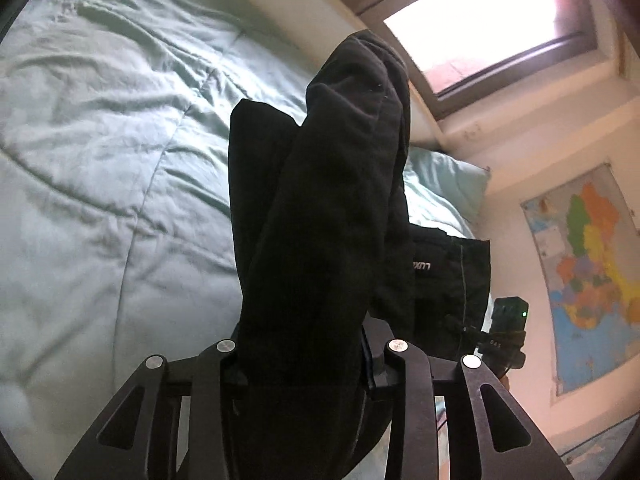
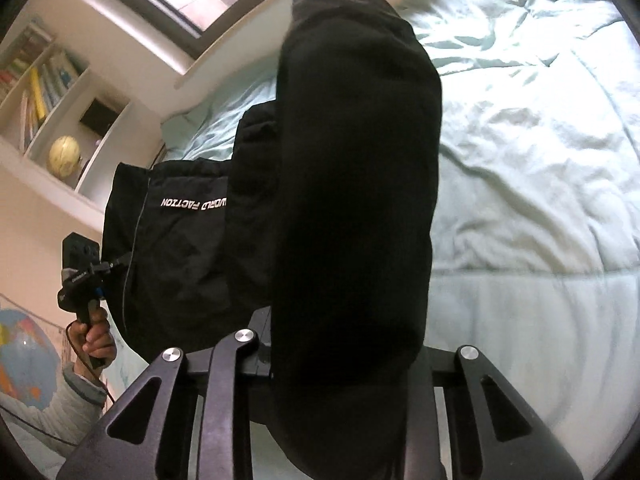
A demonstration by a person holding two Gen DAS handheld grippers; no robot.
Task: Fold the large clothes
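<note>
A large black garment (image 1: 320, 208) hangs between both grippers above a bed. My left gripper (image 1: 308, 364) is shut on a thick bunch of its fabric, which drapes over the fingers and hides the tips. My right gripper (image 2: 340, 356) is shut on another thick fold of the same garment (image 2: 352, 184). The garment's body with white lettering (image 2: 192, 203) stretches toward the other hand-held gripper (image 2: 80, 268), which pinches its edge. The lettered panel also shows in the left wrist view (image 1: 444, 272), with the other gripper (image 1: 506, 328) beyond it.
A bed with a pale green quilt (image 1: 100, 160) lies below, with a pillow (image 1: 444, 184) near the wall. A window (image 1: 472, 20) is above the bed. A wall map (image 1: 588, 272), a bookshelf (image 2: 40, 88) and a small globe (image 2: 64, 156) stand around.
</note>
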